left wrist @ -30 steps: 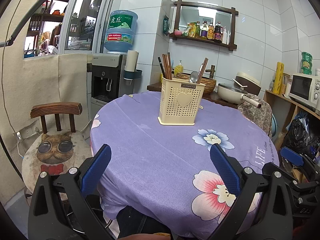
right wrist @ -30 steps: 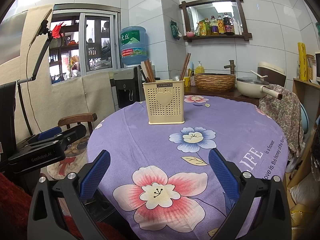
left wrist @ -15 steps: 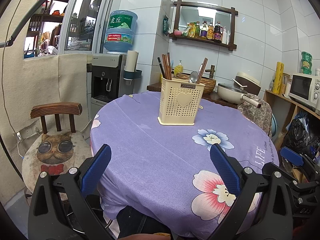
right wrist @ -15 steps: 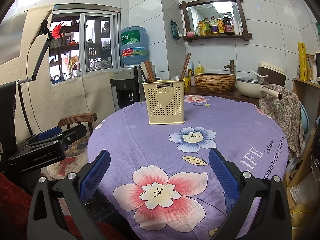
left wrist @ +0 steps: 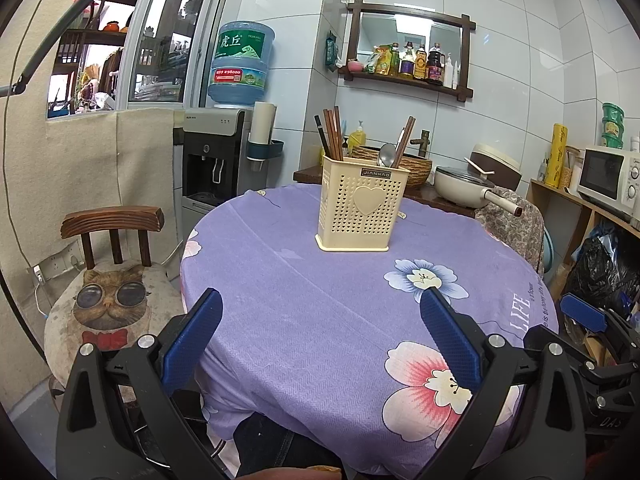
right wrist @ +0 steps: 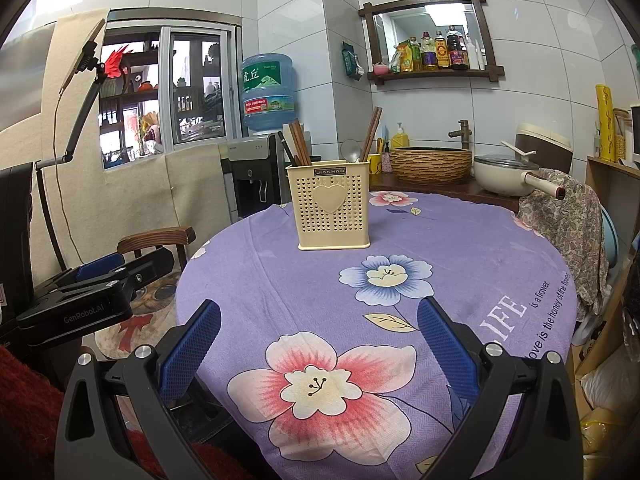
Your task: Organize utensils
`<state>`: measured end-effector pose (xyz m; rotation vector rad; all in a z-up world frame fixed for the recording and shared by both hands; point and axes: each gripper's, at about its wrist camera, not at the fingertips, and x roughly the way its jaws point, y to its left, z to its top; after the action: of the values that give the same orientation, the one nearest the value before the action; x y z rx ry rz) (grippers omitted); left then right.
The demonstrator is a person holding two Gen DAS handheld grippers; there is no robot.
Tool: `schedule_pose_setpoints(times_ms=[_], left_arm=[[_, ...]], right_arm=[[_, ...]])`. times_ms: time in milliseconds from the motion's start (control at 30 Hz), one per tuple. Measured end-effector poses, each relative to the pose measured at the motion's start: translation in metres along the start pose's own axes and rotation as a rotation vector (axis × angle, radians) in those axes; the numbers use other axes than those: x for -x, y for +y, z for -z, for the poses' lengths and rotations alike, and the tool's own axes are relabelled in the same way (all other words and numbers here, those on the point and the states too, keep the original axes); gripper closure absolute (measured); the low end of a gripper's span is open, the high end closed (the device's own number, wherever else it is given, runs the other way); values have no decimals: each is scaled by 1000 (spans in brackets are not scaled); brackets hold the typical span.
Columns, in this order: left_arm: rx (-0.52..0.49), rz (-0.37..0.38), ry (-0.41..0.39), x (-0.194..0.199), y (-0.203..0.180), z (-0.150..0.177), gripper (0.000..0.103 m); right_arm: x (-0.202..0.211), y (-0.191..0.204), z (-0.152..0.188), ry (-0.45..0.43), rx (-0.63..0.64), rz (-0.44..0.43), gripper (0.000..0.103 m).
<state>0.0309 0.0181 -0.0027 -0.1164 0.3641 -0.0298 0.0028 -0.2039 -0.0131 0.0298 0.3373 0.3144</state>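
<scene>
A cream perforated utensil holder (left wrist: 362, 207) (right wrist: 333, 206) with a heart on its front stands upright at the far side of the round table. Brown chopsticks (left wrist: 333, 133) (right wrist: 299, 142) lean in its left part. More chopsticks (left wrist: 405, 139) (right wrist: 370, 132) and a metal spoon (left wrist: 386, 154) (right wrist: 350, 149) stand in its right part. My left gripper (left wrist: 320, 320) is open over the near table edge, nothing between its blue pads. My right gripper (right wrist: 318, 326) is open too, above the pink flower print, empty. Both are well short of the holder.
A purple flowered cloth (left wrist: 320, 300) (right wrist: 460, 248) covers the table. A wooden chair with a cat cushion (left wrist: 108, 300) stands at the left. A water dispenser (left wrist: 216, 160), a woven basket (right wrist: 432, 164) and a pan (right wrist: 506, 174) are behind. The other gripper (right wrist: 96, 284) shows at the left.
</scene>
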Motion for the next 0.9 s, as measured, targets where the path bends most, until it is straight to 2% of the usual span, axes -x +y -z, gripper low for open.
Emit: schedule_pose_setpoints(times_ms=[900], left_arm=[[0, 4, -2, -1, 2, 1, 6]], right_arm=[[0, 0, -1, 2, 0, 0, 6]])
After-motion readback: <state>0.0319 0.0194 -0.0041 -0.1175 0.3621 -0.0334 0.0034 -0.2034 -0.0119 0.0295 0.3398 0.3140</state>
